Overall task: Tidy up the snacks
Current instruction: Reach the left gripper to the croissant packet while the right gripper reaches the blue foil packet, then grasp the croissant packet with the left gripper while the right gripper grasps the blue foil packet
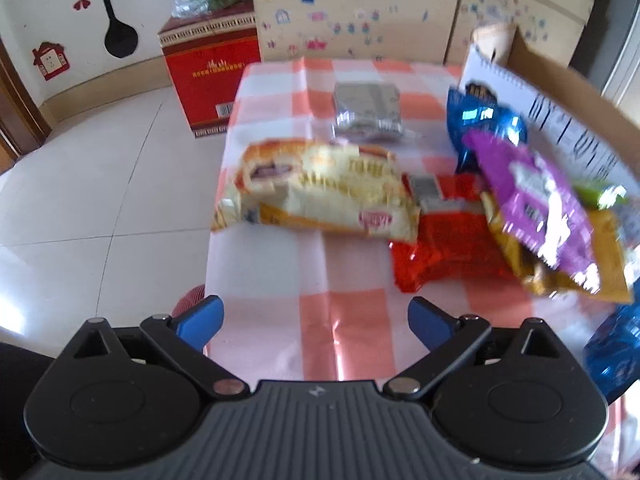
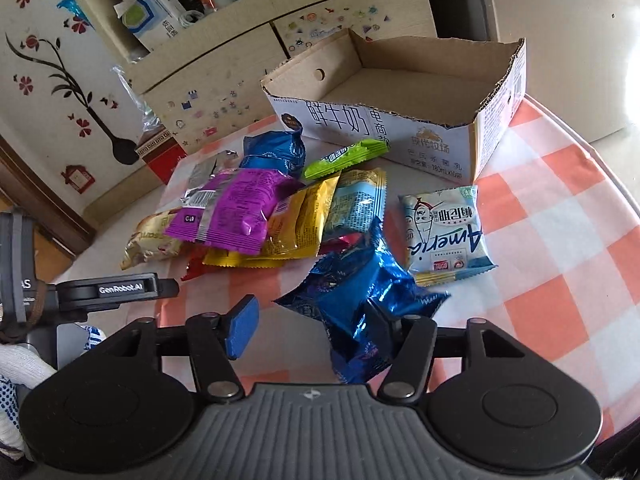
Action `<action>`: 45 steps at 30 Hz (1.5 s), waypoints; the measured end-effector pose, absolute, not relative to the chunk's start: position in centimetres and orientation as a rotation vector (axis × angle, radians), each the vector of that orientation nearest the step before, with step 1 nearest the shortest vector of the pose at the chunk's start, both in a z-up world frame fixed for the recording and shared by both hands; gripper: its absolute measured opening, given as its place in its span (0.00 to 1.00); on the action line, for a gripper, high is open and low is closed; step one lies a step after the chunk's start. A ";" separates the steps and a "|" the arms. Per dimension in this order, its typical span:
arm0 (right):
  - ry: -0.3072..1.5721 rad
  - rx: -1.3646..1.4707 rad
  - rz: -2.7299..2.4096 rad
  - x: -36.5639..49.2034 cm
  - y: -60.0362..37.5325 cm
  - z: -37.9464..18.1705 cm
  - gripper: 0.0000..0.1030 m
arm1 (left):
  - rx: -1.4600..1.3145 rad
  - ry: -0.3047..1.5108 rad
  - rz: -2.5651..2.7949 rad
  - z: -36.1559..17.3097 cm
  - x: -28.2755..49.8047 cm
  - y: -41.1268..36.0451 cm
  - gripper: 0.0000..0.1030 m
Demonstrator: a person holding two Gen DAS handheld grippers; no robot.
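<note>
Several snack packets lie heaped on the orange-checked tablecloth (image 1: 280,280). In the left wrist view I see a cream bread packet (image 1: 320,192), a silver packet (image 1: 366,112), a red one (image 1: 444,240) and a purple one (image 1: 532,200). My left gripper (image 1: 316,320) hangs open above bare cloth, short of the bread. In the right wrist view a blue foil packet (image 2: 352,300) rests against the right finger of my right gripper (image 2: 310,316). Its left pad (image 2: 240,328) stands clear of the foil. Behind stands the open cardboard box (image 2: 360,120), its inside bare.
A white packet (image 2: 444,232), a light blue one (image 2: 356,204) and a green bar (image 2: 344,158) lie before the box. A red carton (image 1: 208,76) stands on the floor past the table's left edge. A gloved hand (image 2: 16,364) holds the left gripper's body (image 2: 116,290).
</note>
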State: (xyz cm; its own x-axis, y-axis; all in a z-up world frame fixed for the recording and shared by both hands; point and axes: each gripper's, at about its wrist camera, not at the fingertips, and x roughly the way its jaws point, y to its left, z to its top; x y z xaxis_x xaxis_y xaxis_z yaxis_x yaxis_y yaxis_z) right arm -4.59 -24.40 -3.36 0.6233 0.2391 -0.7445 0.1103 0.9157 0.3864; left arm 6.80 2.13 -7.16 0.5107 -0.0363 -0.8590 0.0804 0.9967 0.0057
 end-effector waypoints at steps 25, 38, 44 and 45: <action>0.994 0.477 -0.004 -3.3 -24.0 -5.7 0.90 | -0.121 0.996 0.061 -7.6 16.7 3.7 0.99; 1.019 0.476 0.037 -3.0 -23.5 -6.0 0.67 | -0.171 1.006 0.045 -7.4 12.5 4.2 0.90; 1.017 0.471 0.053 -3.0 -23.2 -5.8 0.64 | -0.183 1.058 0.036 -7.2 8.6 4.7 0.90; 1.019 0.468 0.052 -3.0 -23.2 -5.8 0.64 | -0.186 1.063 0.028 -7.2 8.1 4.7 0.90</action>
State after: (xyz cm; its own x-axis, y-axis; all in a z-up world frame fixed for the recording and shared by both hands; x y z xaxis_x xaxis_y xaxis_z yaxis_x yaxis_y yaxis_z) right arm -2.95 -23.21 -5.82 0.5318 0.2561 -0.8072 0.1727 0.9003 0.3995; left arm 8.07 4.71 -7.15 0.4874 -0.0667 -0.8706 -0.1130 0.9839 -0.1386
